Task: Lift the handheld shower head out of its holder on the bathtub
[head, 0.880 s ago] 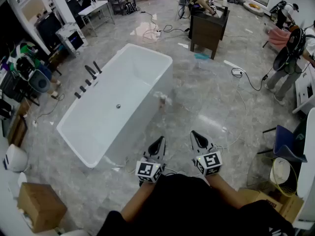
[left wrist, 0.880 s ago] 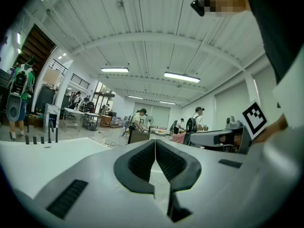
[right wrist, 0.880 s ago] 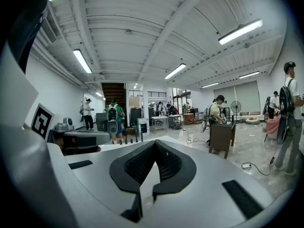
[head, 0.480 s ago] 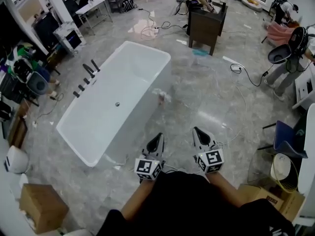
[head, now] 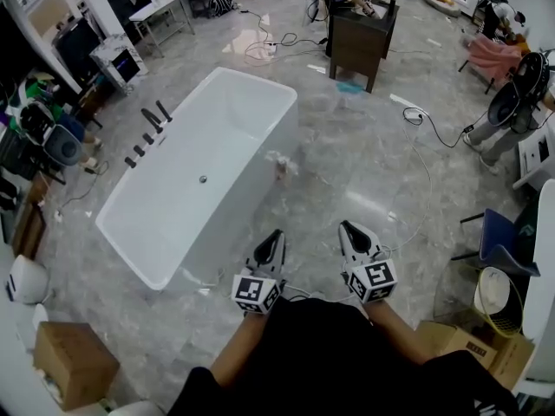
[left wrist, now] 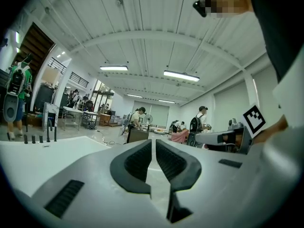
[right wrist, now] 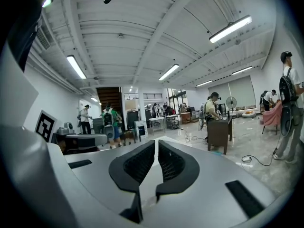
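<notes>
Left gripper (left wrist: 153, 148) closed, empty — shower head (head: 163, 111) upright

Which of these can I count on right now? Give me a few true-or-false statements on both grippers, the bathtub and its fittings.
1. The left gripper and the right gripper are both shut, with nothing between the jaws. True.
2. The left gripper touches the dark fittings on the rim of the bathtub. False: both grippers are held close to the person's body, well apart from the tub.
3. The dark fittings stand in a row on the tub's long side away from the grippers. True.
4. In the head view the bathtub lies to the right of the grippers. False: it lies ahead of them and to the left.
</notes>
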Motion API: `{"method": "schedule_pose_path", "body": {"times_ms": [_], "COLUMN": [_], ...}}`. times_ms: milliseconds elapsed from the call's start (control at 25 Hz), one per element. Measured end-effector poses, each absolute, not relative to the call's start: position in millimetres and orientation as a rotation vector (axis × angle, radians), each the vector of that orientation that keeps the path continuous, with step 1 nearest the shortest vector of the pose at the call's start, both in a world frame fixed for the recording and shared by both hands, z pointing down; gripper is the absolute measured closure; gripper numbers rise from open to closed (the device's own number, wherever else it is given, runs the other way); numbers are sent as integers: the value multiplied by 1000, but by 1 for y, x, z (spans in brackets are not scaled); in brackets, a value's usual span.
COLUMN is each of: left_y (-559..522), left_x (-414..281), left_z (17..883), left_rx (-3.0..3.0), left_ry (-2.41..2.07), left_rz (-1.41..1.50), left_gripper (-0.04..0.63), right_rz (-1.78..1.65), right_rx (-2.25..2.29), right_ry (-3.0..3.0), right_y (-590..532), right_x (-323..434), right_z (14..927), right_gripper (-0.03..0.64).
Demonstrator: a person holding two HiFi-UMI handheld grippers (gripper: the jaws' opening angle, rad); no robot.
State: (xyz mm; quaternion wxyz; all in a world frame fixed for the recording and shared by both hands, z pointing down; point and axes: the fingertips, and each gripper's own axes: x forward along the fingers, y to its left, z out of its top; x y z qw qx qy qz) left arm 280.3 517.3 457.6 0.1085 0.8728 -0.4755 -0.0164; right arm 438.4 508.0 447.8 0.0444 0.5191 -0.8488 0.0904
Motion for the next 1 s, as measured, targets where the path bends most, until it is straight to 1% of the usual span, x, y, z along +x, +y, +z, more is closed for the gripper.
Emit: {"method": "schedule_pose_path", "body": {"times_ms": [40,120,160,200,280,360,440,480,560,680,840,1000], "left_y": [516,515,515,515,514,513,513,513,513,512,517,519], "left_x": [280,281,281,282,283,283,281,280,280,282,285,272], "left_z": [458,460,461,463,466,467,468,468,469,471,475,480], "left_rx": [2566,2556,2549,2541,2525,2507,2499,2501,2505,2498,2491,2457], "left_ry": [-1395,-1387,-1385,-1385,-1386,-1395,-1412,-1416,-1417,-1421,-1430,-1460], "left_rz": [-52,-55,-53,-50,-50,-64,-72,-67,-46,-28,-5,-4], "left_gripper": [586,512,498,482,425,365,355,350,329,319,316,316], "right_rz": [287,312,322,331,358,388,400,401,401,413,437,443], "right_rx": [1580,1574,1574,1573,1570,1561,1556,1553,1546,1540,1535,1501], "right_ry": [-2592,-2579,-2571,-2564,-2555,-2544,-2537,-2537,-2543,-2550,-2559,-2570], "right_y": [508,507,506,505,504,502,502,502,502,501,500,498], "right_x": [440,445,447,449,451,451,451,451,450,452,456,449], "right_z": [449,450,451,452,456,461,464,465,467,467,471,475], "right_gripper": [615,615,615,596,463,419,387,383,382,382,382,382]}}
